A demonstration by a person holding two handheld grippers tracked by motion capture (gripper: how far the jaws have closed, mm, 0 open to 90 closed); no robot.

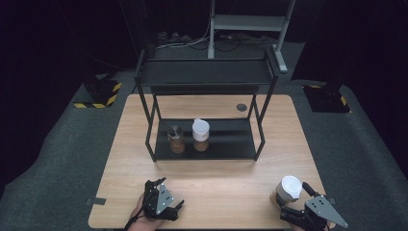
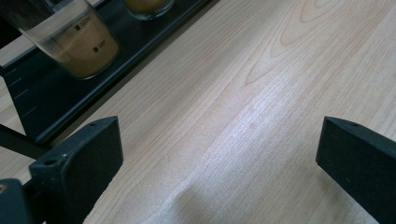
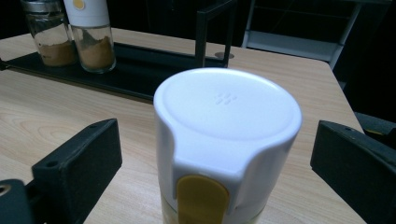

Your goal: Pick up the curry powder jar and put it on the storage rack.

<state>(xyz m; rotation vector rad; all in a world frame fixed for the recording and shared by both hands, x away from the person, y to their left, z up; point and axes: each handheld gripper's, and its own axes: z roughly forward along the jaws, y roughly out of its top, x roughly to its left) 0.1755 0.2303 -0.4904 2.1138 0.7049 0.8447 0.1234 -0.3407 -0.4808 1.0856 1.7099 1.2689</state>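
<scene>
A white-capped spice jar (image 3: 227, 140) stands right in front of the right gripper (image 3: 217, 163), between its two black jaws, which are spread wide and touch neither side of it. In the high view the same jar (image 1: 288, 190) sits on the table (image 1: 216, 173) near its front right corner, just ahead of the right gripper (image 1: 308, 211). The left gripper (image 1: 166, 204) rests low at the front left of the table, its jaws also wide apart with bare wood between them — it holds nothing. On the lower shelf of the black rack (image 1: 226, 144) two more jars stand side by side: one with a metal lid (image 1: 176, 139) and one with a white cap (image 1: 200, 134). The step in hand looks like the approach to a grasp, the jar probably bound for the shelf beside the others. The next move would call for the jaws to close squarely on the jar's body — below the cap rather than on it — and to keep it upright during the lift.
</scene>
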